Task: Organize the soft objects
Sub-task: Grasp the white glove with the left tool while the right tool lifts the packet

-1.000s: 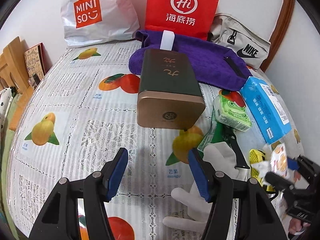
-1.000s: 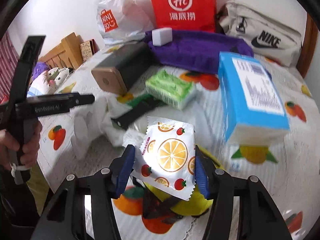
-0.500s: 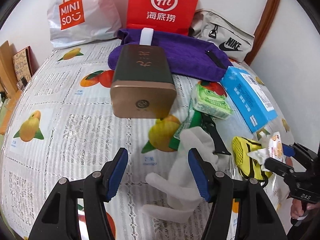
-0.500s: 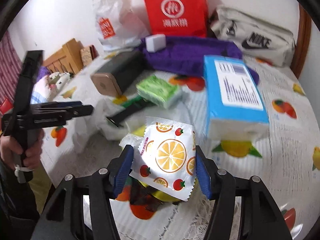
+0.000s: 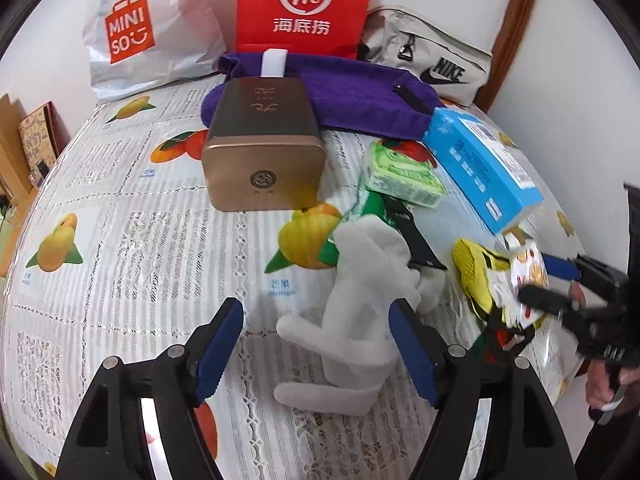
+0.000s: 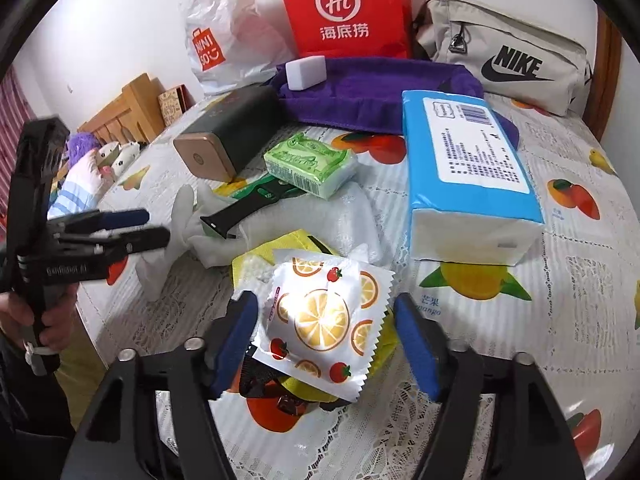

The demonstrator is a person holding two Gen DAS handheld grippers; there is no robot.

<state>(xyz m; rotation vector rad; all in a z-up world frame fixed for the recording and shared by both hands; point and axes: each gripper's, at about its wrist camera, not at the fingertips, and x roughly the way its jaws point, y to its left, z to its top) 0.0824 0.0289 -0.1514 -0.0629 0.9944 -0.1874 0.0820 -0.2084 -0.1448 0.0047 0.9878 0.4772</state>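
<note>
The sachet point(image 6: 326, 316) is framed by the right tool point(image 6: 326, 338), fingers spread and not clamped; the glove point(image 5: 360, 312) is straddled by the left tool point(image 5: 316, 340), likewise released; nothing looks sorted yet on the table point(image 5: 120, 240); tissues point(image 6: 468, 176) lie far right.

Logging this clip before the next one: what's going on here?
A person with a gripper in each hand is sorting soft things on a fruit-print tablecloth. The right gripper frames an orange-print packet above a yellow item; whether its pads touch the packet is unclear. The left gripper is open, with a white glove lying between its fingers, not yet gripped. Beyond lie a blue tissue pack, a green pack, a gold-ended box and a purple towel.
</note>
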